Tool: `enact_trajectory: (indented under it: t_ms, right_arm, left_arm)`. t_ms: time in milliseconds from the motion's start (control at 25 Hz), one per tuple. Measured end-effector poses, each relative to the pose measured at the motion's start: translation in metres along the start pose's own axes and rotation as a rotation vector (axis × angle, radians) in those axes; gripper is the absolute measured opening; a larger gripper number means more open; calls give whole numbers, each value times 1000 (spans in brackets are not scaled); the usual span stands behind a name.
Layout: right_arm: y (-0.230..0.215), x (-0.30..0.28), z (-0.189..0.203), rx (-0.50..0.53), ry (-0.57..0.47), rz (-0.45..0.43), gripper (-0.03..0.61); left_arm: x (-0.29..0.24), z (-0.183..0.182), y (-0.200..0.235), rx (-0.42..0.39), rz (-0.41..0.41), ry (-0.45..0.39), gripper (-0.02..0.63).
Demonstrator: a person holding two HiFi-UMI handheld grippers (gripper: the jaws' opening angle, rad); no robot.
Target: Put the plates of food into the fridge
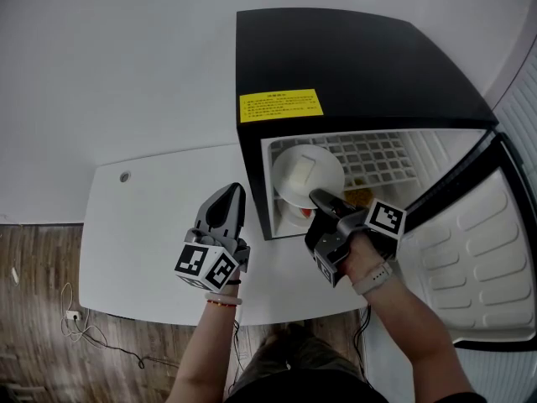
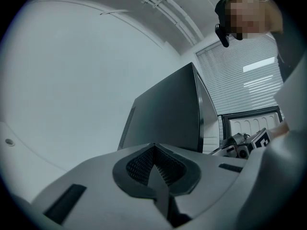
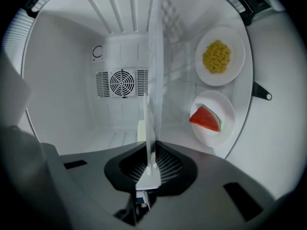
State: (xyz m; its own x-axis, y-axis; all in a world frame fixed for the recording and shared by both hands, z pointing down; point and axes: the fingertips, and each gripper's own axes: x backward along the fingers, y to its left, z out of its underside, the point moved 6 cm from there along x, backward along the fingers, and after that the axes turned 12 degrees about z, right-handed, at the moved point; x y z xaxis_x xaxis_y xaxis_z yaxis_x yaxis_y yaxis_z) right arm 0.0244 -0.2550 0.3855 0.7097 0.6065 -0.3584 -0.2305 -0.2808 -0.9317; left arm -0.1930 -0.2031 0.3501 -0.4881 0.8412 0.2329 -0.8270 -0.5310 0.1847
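Note:
The black mini fridge stands open on the white table. My right gripper is shut on the rim of a white plate carrying a pale yellow block, held at the fridge mouth. In the right gripper view this plate shows edge-on between the jaws of my right gripper. Inside lie a plate of yellow grains and a plate with a watermelon slice. My left gripper hovers left of the fridge, shut and empty; in its own view the left gripper faces the fridge side.
The fridge door hangs open to the right. A wire shelf spans the upper compartment. A fan grille sits on the back wall. Cables lie on the wooden floor at lower left.

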Motion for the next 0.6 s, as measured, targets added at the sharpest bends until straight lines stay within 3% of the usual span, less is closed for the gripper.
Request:
enact_trajectory:
  t_ms: [200,360,600]
  right_arm:
    - [1,2,1,86,-42,-20,26]
    - [1,6,3,114,-52,-48,120]
    - [-5,19,13,155,-72,-78,143]
  left_arm:
    - [1,4,-3,10,5,9,6]
    - [7,6,-5,15,5,12,6]
    - [18,6,-8,15,8,19,6]
